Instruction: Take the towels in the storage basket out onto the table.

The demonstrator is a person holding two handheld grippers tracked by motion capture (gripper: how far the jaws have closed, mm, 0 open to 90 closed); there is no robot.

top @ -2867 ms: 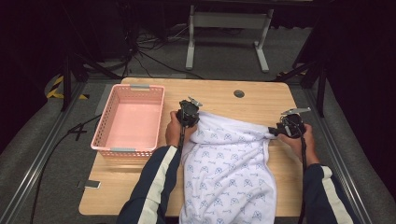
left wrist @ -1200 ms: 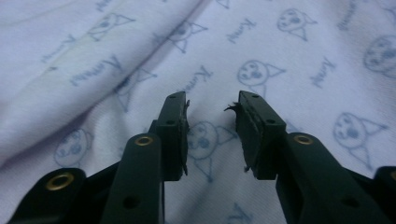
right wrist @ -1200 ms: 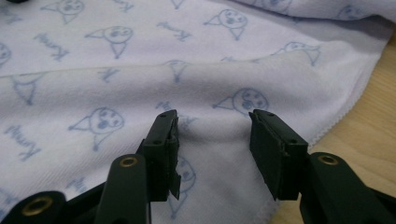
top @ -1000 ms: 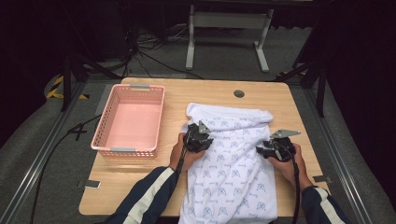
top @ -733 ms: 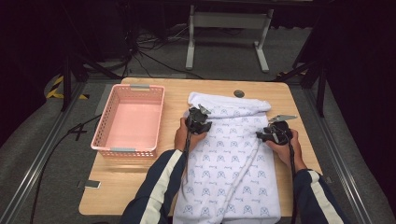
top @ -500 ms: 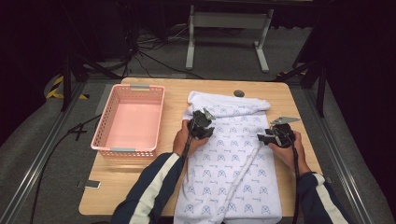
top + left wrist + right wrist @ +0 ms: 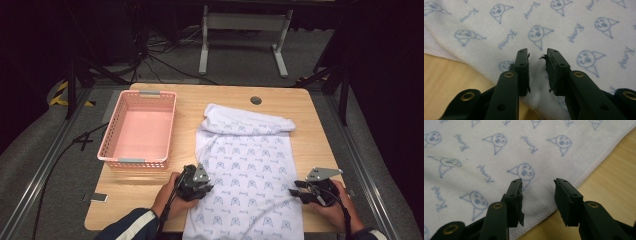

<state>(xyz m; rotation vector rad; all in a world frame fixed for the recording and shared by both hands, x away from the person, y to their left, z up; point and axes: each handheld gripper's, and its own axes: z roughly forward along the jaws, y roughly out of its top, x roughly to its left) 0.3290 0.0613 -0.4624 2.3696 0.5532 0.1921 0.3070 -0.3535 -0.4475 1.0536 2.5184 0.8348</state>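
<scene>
A white towel (image 7: 245, 165) printed with blue cat faces lies spread on the wooden table (image 7: 190, 100). Its far end is folded over in a band, and its near end hangs over the front edge. My left gripper (image 7: 208, 188) rests at the towel's left edge near the front. Seen in the left gripper view, this left gripper (image 7: 537, 53) is open over the towel (image 7: 574, 25); its jaws have just been closing a little with nothing between them. My right gripper (image 7: 296, 193) is at the right edge. In its own view the right gripper (image 7: 537, 181) is open above the hem (image 7: 584, 175).
A pink plastic basket (image 7: 137, 161), with nothing in it, stands at the table's left side. A round cable hole (image 7: 256, 100) sits near the far edge. Cables and a metal stand (image 7: 245, 30) lie on the floor beyond the table.
Both hands have drawn back from the middle of the towel to the table's front edge. The towel lies flatter, with its far end still folded over.
</scene>
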